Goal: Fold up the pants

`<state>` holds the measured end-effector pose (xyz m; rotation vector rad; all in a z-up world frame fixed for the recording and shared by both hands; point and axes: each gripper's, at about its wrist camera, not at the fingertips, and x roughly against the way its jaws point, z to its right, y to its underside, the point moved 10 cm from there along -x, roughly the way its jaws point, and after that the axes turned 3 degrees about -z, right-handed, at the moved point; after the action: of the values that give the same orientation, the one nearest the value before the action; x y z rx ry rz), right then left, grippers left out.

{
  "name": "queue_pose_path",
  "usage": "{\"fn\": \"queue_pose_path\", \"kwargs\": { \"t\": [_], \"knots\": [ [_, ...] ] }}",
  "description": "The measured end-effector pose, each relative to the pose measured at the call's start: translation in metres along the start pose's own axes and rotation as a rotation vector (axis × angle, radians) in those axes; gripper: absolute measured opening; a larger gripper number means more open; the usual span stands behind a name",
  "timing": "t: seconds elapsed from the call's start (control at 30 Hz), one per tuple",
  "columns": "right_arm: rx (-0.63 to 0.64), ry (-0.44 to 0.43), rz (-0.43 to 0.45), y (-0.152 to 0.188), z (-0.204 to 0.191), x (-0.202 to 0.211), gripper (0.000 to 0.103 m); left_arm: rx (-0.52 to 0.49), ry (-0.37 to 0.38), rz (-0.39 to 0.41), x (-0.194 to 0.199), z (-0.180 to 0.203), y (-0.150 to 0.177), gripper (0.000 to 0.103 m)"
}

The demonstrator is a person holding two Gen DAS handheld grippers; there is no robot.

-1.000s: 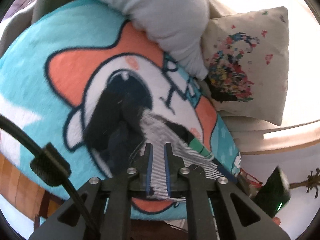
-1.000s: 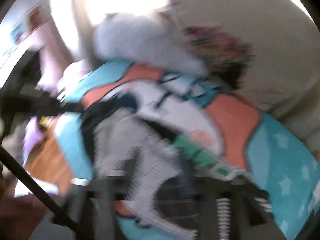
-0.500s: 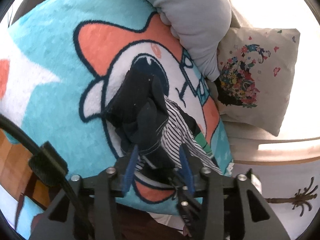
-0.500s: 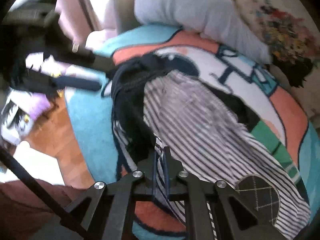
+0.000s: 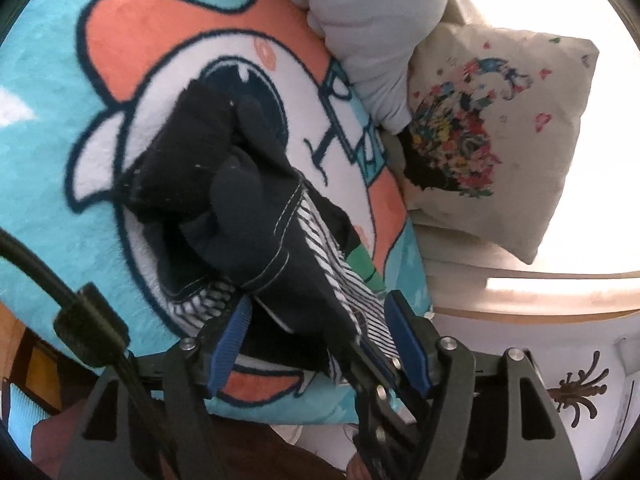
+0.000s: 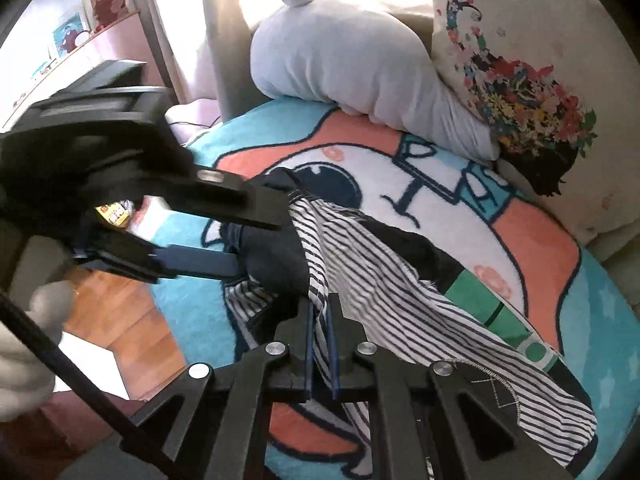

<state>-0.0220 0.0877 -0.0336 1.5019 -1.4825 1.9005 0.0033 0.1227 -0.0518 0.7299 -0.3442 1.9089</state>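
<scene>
The pants (image 5: 224,184) lie bunched on a round cartoon blanket (image 5: 168,36); they are dark navy outside and black-and-white striped inside. My left gripper (image 5: 320,312) has its jaws opening, and the cloth lies loosely between the blue pads (image 5: 236,320) without being pinched. My right gripper (image 6: 320,304) is shut on a striped fold of the pants (image 6: 360,280), just in front of the left one. In the right wrist view the left gripper (image 6: 260,240) comes in from the left, straddling the dark bunch.
A grey plush pillow (image 6: 344,60) and a cream floral cushion (image 6: 520,80) rest against the blanket's far edge. Wooden floor (image 6: 116,312) shows at the lower left. A pale gloved hand (image 6: 32,340) holds the left gripper's handle.
The left gripper, earlier shut on the striped cloth, has opened its jaws and moved in closer over the bunch. The right gripper has shut on the striped fold.
</scene>
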Motion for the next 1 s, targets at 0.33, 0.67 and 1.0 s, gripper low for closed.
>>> {"fn": "queue_pose_path", "kwargs": {
  "t": [0.33,0.67,1.0],
  "knots": [
    [-0.046,-0.010,0.019,0.018,0.022,0.019,0.063,-0.017,-0.023,-0.044,-0.015,0.008,-0.005,0.011],
    [-0.061,0.159,-0.020,0.057,0.056,0.017,0.075,-0.052,0.020,-0.038,-0.002,0.033,-0.018,0.011],
    [-0.231,0.287,-0.126,0.102,0.135,0.016,0.006,-0.064,0.034,-0.027,0.003,0.040,-0.028,0.011]
  ]
}}
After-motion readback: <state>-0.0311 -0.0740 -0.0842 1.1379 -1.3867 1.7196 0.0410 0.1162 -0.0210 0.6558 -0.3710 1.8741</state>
